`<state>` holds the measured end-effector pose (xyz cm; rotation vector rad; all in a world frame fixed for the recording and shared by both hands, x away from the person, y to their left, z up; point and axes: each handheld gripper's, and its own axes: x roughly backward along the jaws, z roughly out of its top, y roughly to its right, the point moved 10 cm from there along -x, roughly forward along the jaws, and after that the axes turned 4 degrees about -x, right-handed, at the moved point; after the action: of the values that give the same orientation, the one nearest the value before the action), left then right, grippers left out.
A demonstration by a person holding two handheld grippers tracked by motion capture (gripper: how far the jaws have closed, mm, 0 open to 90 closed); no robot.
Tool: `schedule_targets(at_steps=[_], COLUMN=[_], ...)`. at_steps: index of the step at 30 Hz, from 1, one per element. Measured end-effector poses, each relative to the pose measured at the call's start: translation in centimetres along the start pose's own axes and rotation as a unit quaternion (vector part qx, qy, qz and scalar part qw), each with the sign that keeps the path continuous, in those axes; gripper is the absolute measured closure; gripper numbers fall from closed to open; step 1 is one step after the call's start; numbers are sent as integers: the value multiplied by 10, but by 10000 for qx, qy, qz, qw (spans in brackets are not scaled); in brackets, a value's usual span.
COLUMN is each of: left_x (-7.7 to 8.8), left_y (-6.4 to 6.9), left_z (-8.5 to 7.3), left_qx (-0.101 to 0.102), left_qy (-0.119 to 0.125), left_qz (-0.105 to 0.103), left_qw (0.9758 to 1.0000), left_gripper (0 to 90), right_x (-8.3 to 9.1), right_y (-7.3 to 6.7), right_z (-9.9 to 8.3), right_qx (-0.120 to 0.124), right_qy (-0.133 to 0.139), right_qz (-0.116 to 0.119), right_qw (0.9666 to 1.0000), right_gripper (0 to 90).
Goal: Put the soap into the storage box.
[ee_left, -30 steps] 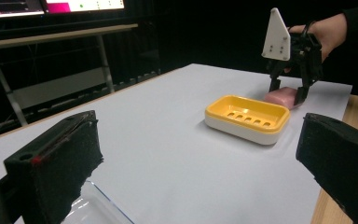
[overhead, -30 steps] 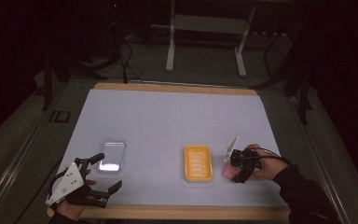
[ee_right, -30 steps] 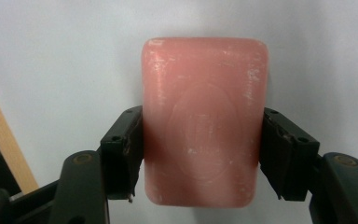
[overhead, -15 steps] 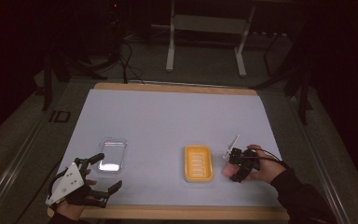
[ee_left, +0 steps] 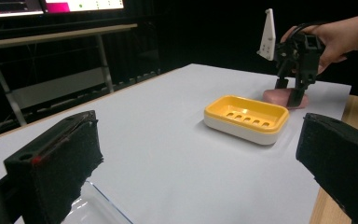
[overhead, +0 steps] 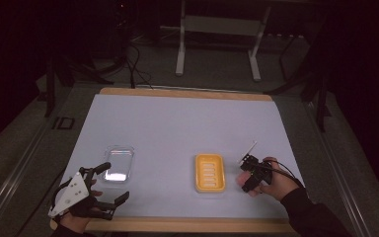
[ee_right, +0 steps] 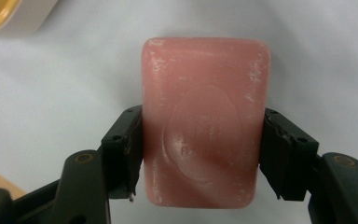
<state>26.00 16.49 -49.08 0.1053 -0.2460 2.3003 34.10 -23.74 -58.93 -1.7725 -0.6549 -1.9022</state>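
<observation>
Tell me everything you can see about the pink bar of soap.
The pink soap bar is a rounded rectangle with a matte, waxy look, whitish scuffs near its edges and an oval stamp pressed into its top, lettering too faint to read. It lies flat on the white table surface, just right of the yellow soap dish and apart from it. The right gripper points down on it, its black jaws pressed against the two long sides.

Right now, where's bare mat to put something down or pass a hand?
Free: the mat's whole far half, and the strip between clear lid and yellow soap dish. Crowded: right of the dish, where the right gripper clamps the pink soap; left gripper beside the lid.
</observation>
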Motion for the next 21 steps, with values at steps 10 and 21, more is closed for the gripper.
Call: schedule_targets(at_steps=[10, 21], left_x=[-1, -2], left_y=[1, 1], left_z=[1, 2], left_qx=[31, 50], left_qy=[27, 44], left_qz=[2, -1], left_qw=[10000, 10000], left_gripper=[2, 2], right_x=[0, 13], right_y=[4, 10], right_z=[5, 10], right_qx=[-848, -1461], right_qy=[128, 559], right_qz=[-20, -126], right_qw=[9963, 9876], right_gripper=[375, 374])
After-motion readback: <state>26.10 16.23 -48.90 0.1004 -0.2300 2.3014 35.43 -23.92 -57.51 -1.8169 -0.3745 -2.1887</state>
